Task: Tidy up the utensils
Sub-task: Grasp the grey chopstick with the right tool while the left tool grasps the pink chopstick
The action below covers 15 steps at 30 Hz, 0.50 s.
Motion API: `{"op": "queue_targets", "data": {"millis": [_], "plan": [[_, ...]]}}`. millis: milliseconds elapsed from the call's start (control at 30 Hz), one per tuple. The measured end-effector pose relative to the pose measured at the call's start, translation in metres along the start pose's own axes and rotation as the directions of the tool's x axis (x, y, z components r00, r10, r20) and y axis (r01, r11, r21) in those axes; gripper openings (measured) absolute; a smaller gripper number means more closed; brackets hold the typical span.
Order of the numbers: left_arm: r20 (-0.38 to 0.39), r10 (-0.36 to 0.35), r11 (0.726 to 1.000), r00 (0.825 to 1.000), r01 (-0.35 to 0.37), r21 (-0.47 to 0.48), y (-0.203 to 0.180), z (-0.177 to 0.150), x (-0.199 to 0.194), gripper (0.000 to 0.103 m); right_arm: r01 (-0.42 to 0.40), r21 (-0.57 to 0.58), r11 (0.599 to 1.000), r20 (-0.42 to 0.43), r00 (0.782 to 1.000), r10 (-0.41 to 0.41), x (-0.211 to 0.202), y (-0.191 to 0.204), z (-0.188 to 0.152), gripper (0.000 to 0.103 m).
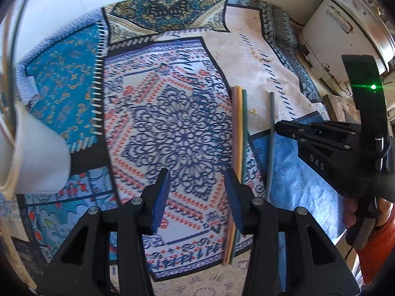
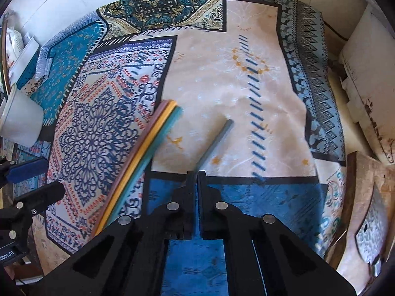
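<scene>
At far left a white cup (image 1: 37, 157) stands without sticks showing, and the left gripper (image 1: 197, 197) hangs wide and empty. Three sticks (image 2: 148, 148) lie bundled mid-cloth; rightward, the right gripper (image 2: 196, 172) pinches the grey stick (image 2: 214, 143), so sorting seems barely begun.

patterned cloth (image 2: 246, 56) | 3 sticks side by side (image 2: 138, 162) | white cup (image 2: 22, 120)

Both wrist views downward, near; share patterned cloth (image 1: 182, 128).
</scene>
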<state>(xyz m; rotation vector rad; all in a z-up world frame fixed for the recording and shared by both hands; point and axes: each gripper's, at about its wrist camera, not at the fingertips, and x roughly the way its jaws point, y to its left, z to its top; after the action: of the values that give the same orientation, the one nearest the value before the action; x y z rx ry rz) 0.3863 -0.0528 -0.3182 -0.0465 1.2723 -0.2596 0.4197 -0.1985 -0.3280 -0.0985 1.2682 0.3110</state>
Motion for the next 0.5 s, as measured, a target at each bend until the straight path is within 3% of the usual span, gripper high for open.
{"op": "queue_targets", "data": {"millis": [167, 267, 500], "plan": [[-0.041, -0.038, 0.999, 0.998, 0.038, 0.004, -0.014, 0.011, 0.023, 0.025, -0.03, 0.018, 0.999, -0.02, 0.999, 0.03, 0.002, -0.013, 0.005, 0.001], [-0.053, -0.035, 0.999, 0.998, 0.036, 0.015, -0.021, 0.015, 0.033, 0.019, -0.114, 0.066, 0.991, -0.054, 0.992, 0.118, 0.001, -0.023, 0.006, 0.002], [-0.044, -0.035, 0.999, 0.998, 0.036, 0.011, -0.025, 0.027, 0.042, 0.017, -0.193, 0.087, 0.977, -0.045, 0.979, 0.197, -0.017, -0.021, -0.008, 0.02]]}}
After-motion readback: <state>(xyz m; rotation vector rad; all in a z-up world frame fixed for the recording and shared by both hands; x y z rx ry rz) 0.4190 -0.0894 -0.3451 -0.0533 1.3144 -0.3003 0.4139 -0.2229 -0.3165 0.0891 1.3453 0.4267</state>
